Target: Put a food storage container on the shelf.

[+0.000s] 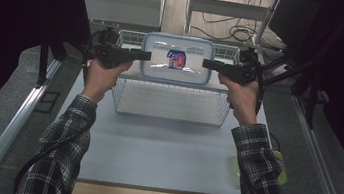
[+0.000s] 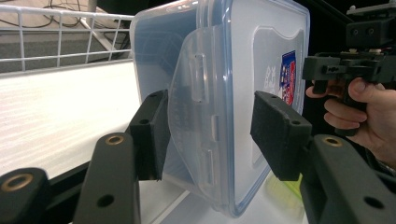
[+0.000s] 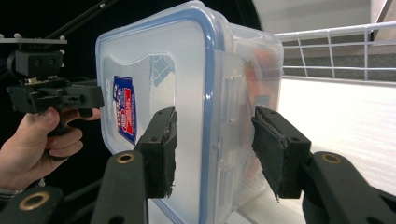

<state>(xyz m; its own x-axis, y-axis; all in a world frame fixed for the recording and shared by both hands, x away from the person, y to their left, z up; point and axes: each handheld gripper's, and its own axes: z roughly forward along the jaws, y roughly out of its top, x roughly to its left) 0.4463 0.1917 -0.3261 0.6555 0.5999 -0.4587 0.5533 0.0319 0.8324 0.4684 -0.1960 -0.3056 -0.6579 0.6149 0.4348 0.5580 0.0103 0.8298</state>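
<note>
Over the one wire basket [image 1: 169, 101]: one lidded plastic container [image 1: 177, 60] between left gripper [image 1: 146, 56] and right gripper [image 1: 207, 64]; both grippers' fingers spread, astride its side latches, not pinching.

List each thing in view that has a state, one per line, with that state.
Plastic container: lid on, side latch flaps down, over the basket.
Wire basket: upright on the table.
Left gripper: jaws straddle the container's end, pads apart from it.
Right gripper: the same at the opposite end.

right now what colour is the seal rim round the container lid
Blue, round the clear container lid; it shows best in the right gripper view.
</note>
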